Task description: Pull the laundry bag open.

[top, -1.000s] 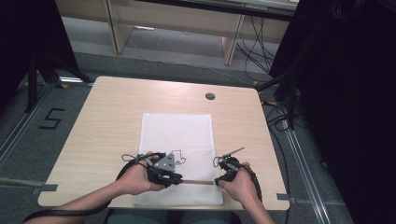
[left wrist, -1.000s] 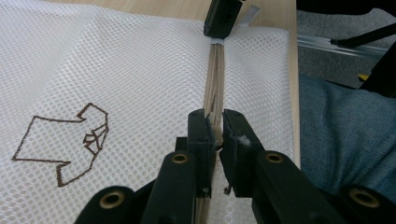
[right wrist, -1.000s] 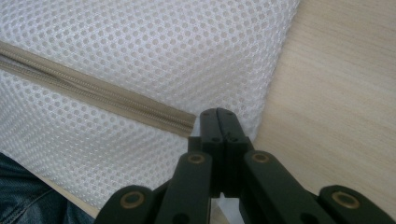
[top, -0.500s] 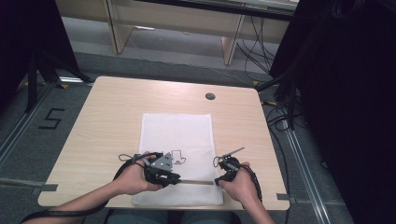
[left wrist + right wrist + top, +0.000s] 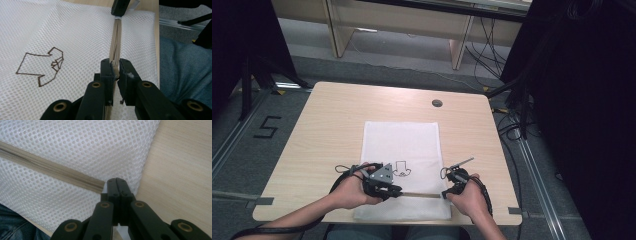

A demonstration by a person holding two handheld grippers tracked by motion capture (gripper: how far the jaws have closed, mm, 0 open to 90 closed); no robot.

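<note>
A white mesh bag [image 5: 402, 140] lies flat on the wooden table [image 5: 327, 125], with a brown shirt outline [image 5: 41, 66] stitched on it. Its beige zipper [image 5: 422, 194] runs across the near end. My left gripper [image 5: 398, 192] is shut on the zipper [image 5: 115, 45], pinching it between the pads [image 5: 115, 68]. My right gripper [image 5: 446, 192] sits at the zipper's other end, jaws pressed together on the mesh edge [image 5: 117, 185] next to the zipper's end [image 5: 50, 168]. The zipper stretches straight between the two grippers.
A round cable hole [image 5: 437, 103] sits in the table's far right part. Bare wood [image 5: 180, 170] lies just right of the bag. The person's lap in blue jeans [image 5: 185, 72] is at the near table edge. Cables and furniture legs stand on the floor beyond.
</note>
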